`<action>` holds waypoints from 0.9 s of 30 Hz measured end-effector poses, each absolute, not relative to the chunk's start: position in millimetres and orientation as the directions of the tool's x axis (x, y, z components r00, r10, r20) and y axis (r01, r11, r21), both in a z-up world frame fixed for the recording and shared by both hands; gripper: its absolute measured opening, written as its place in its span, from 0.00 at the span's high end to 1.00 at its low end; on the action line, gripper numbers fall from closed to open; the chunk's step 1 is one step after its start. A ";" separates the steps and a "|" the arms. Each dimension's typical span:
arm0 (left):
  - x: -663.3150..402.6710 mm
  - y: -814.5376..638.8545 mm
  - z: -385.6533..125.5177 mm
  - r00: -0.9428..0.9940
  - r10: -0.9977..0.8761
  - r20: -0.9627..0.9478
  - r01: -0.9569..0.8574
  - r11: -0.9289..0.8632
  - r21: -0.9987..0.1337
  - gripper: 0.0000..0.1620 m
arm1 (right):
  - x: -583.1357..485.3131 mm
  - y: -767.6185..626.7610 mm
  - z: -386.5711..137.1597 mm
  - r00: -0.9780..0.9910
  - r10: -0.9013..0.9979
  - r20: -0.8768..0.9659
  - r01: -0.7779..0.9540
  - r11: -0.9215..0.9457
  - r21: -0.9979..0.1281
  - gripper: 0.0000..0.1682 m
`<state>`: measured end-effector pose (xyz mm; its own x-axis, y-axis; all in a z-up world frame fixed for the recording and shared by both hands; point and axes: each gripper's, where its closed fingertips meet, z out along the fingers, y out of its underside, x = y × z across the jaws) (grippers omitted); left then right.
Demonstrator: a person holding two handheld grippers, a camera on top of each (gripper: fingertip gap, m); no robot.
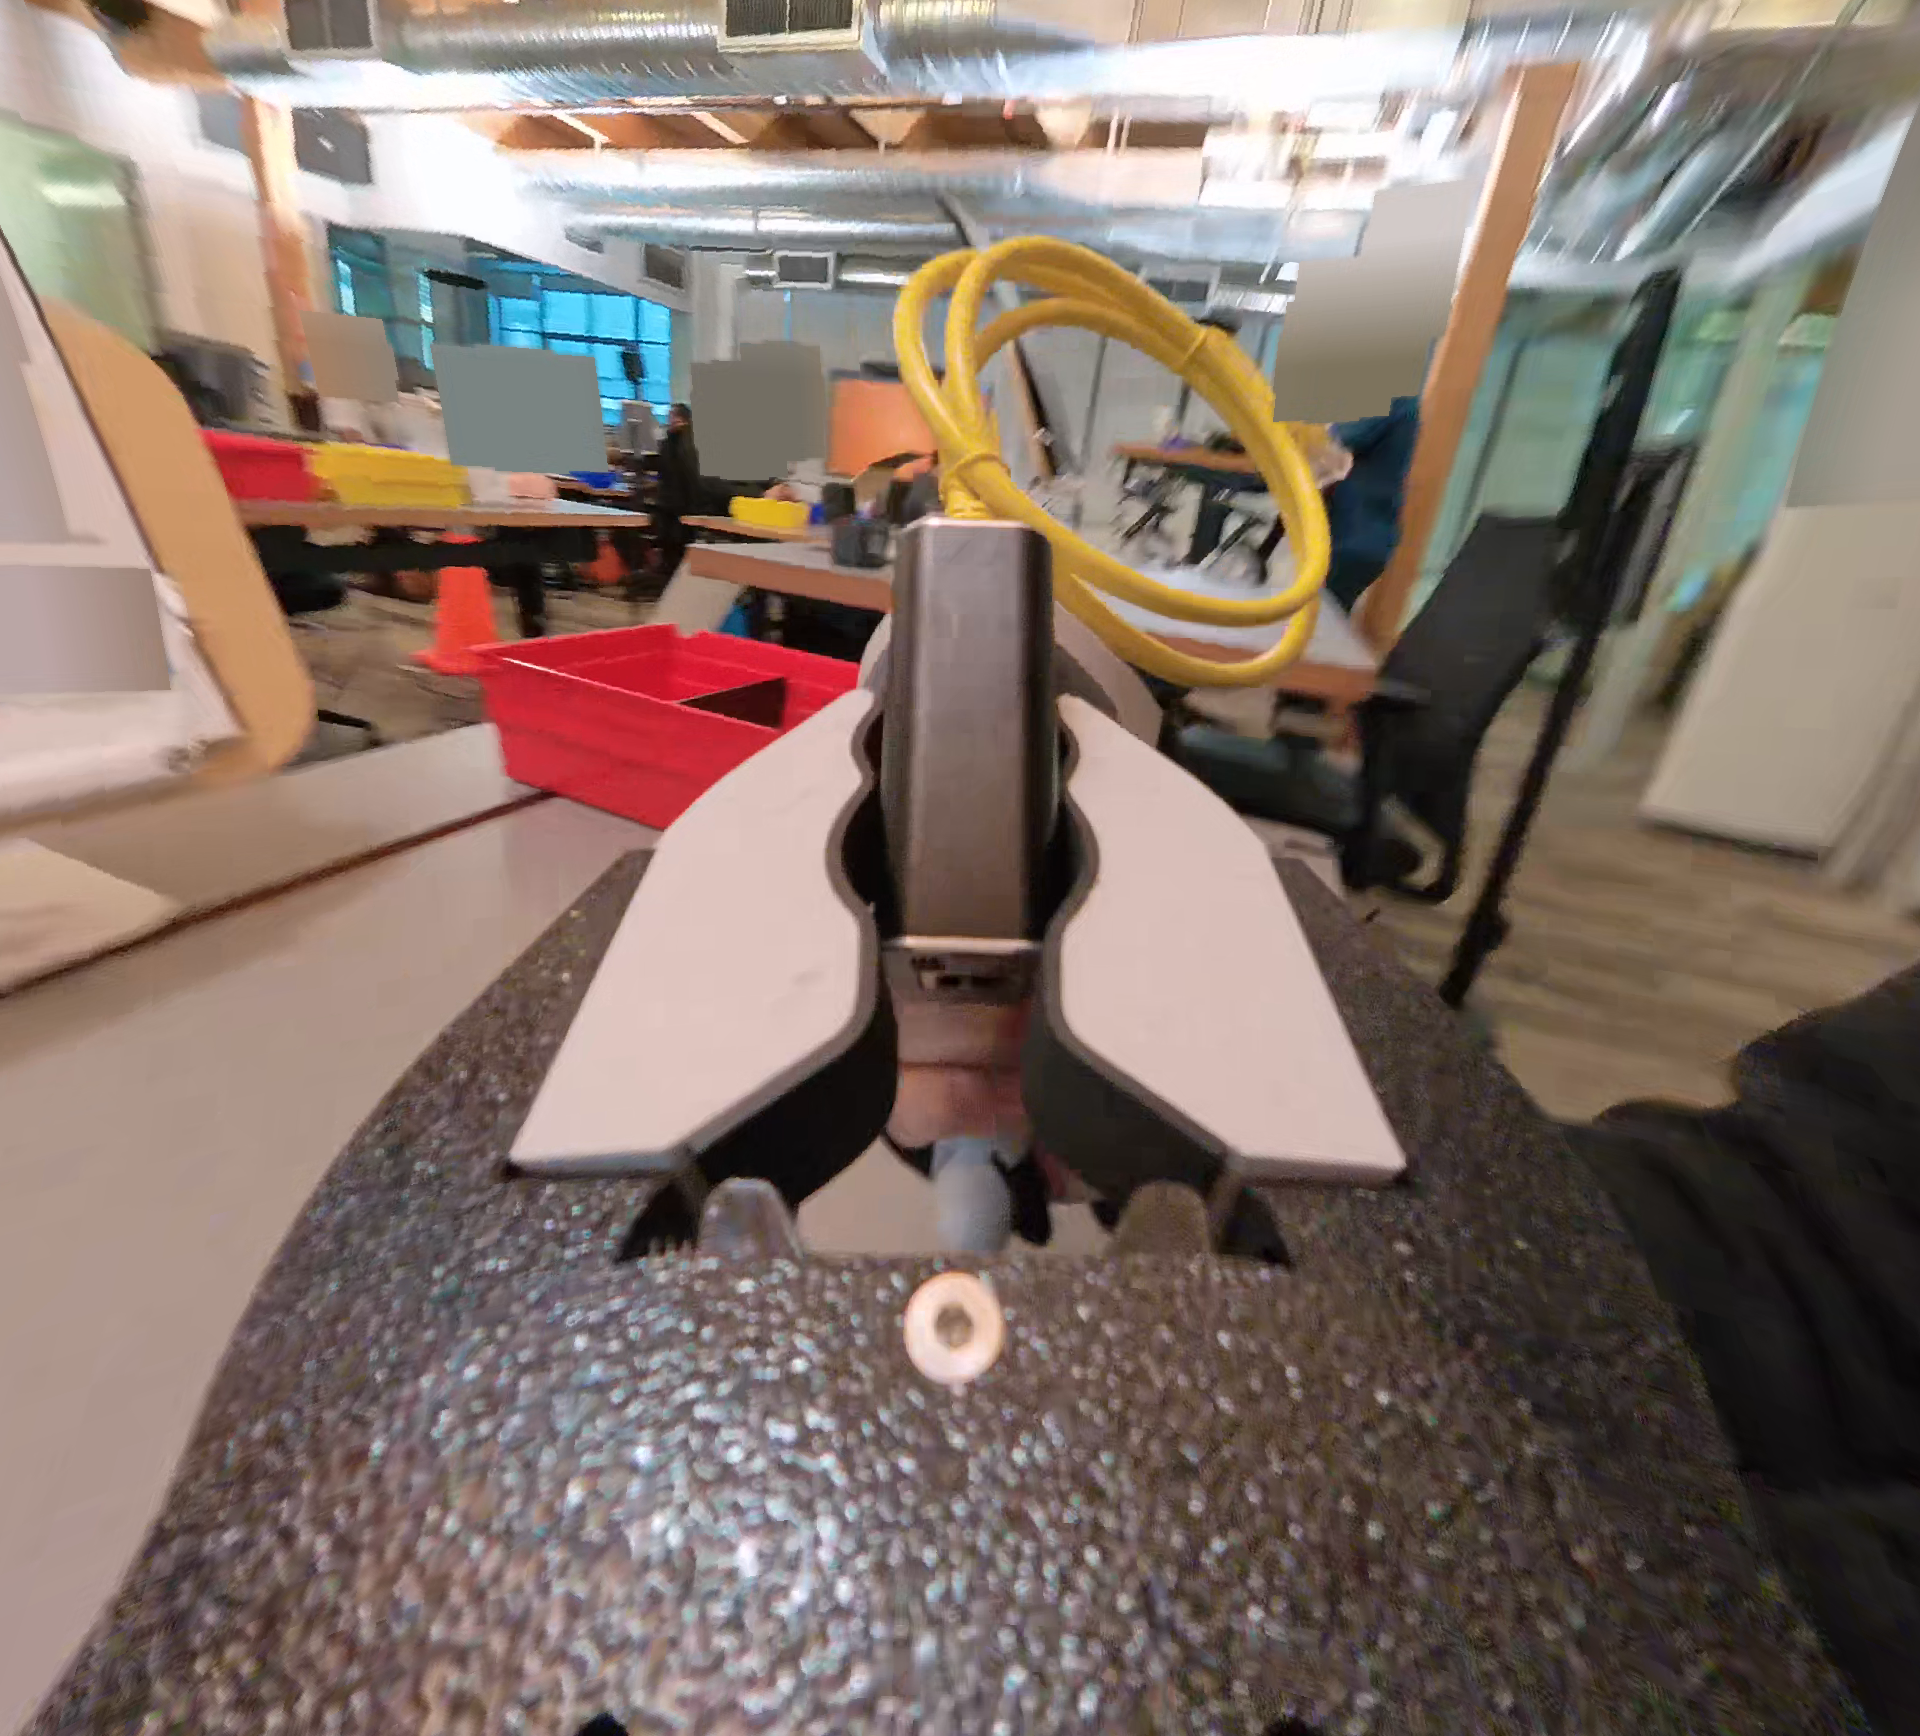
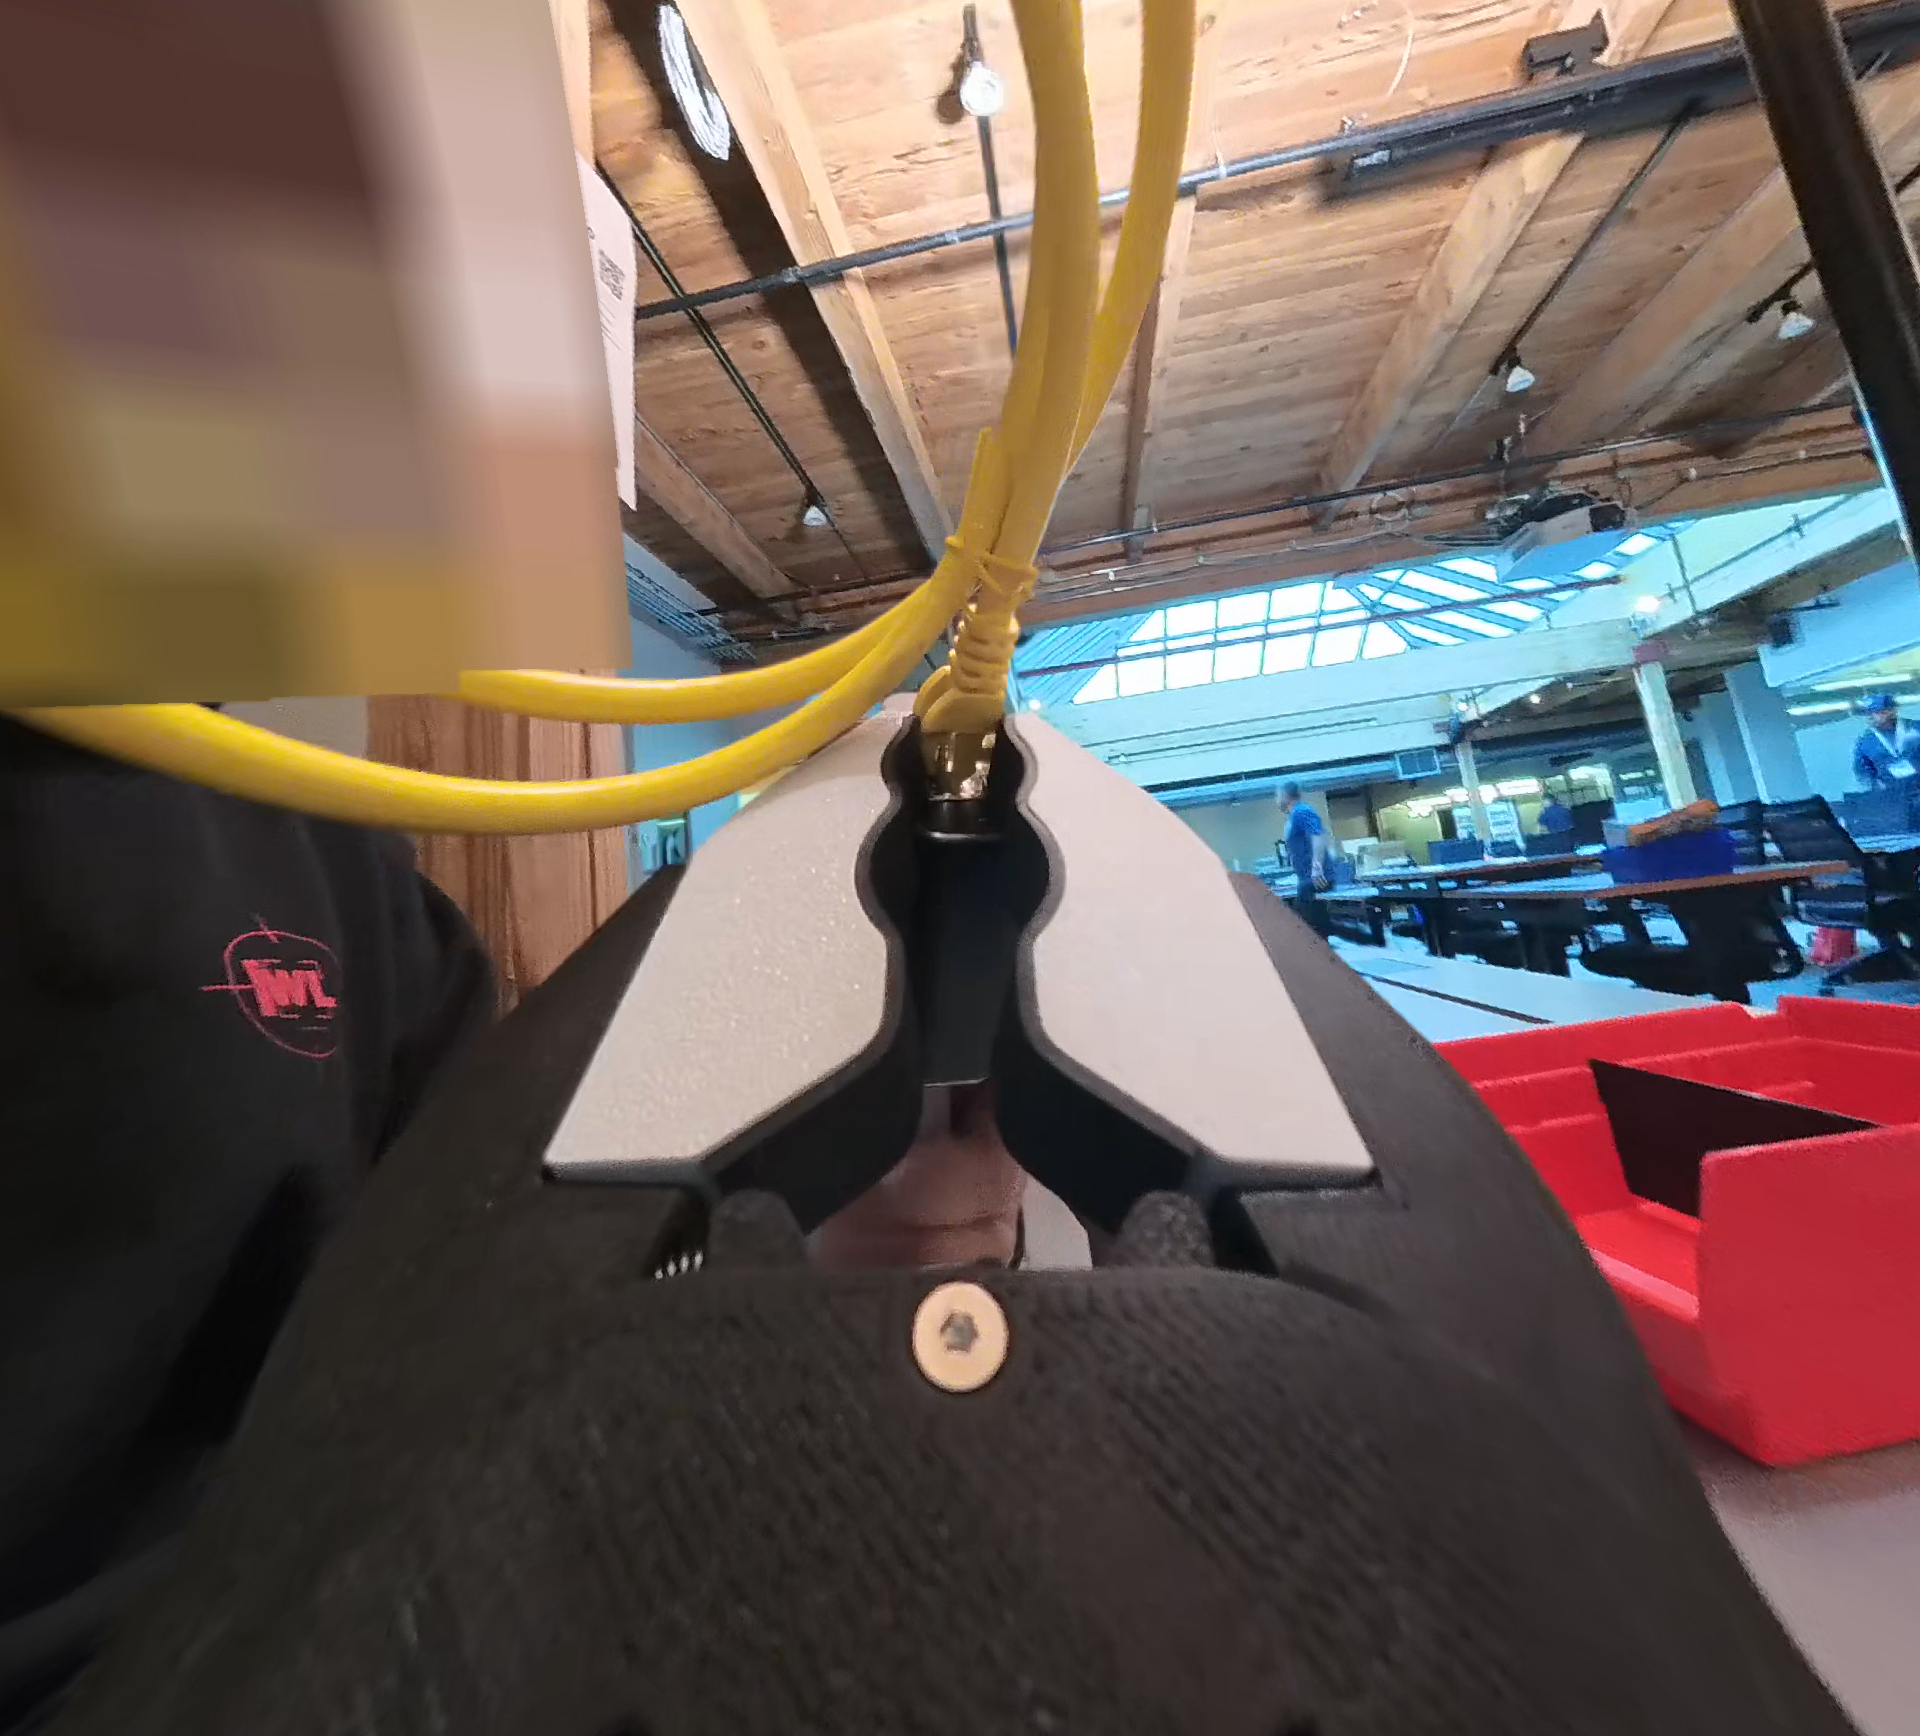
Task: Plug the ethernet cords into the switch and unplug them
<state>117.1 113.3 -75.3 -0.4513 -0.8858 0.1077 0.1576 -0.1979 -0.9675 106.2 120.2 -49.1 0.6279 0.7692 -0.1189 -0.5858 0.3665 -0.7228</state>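
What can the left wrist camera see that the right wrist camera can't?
Only the left wrist view shows the orange traffic cone, the yellow plastic bins and the black metal box-shaped switch clamped in the left gripper. Only the right wrist view shows the right gripper pinching a plug, and the skylight windows. Both show the coiled yellow ethernet cord and the red plastic tray.

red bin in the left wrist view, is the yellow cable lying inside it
No, the yellow cable loops in the air above the switch, clear of the red bin.

grey fingers [image 1: 1195, 938], blk body, blk sleeve [image 1: 1797, 1271]
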 end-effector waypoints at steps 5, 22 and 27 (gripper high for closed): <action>122.3 118.6 -82.6 -0.376 -0.926 0.026 0.172 -0.097 -0.980 0.84 | 111.9 124.1 -55.5 0.636 0.755 -0.159 -0.600 0.355 -0.717 0.92; 127.2 128.8 -94.0 -0.391 -0.916 0.093 0.121 -0.151 -0.981 0.84 | 118.8 135.9 -66.9 0.661 0.718 -0.218 -0.594 0.322 -0.737 0.92; 126.7 125.4 -94.2 -0.501 -0.807 0.312 0.051 -0.388 -0.920 0.84 | 119.6 138.0 -67.7 0.683 0.698 -0.215 -0.572 0.328 -0.752 0.92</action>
<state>126.7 125.4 -94.2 -0.5010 -0.8071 0.3124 0.0510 -0.3879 -0.9203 119.6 138.0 -67.7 0.6830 0.6979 -0.2154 -0.5722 0.3278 -0.7518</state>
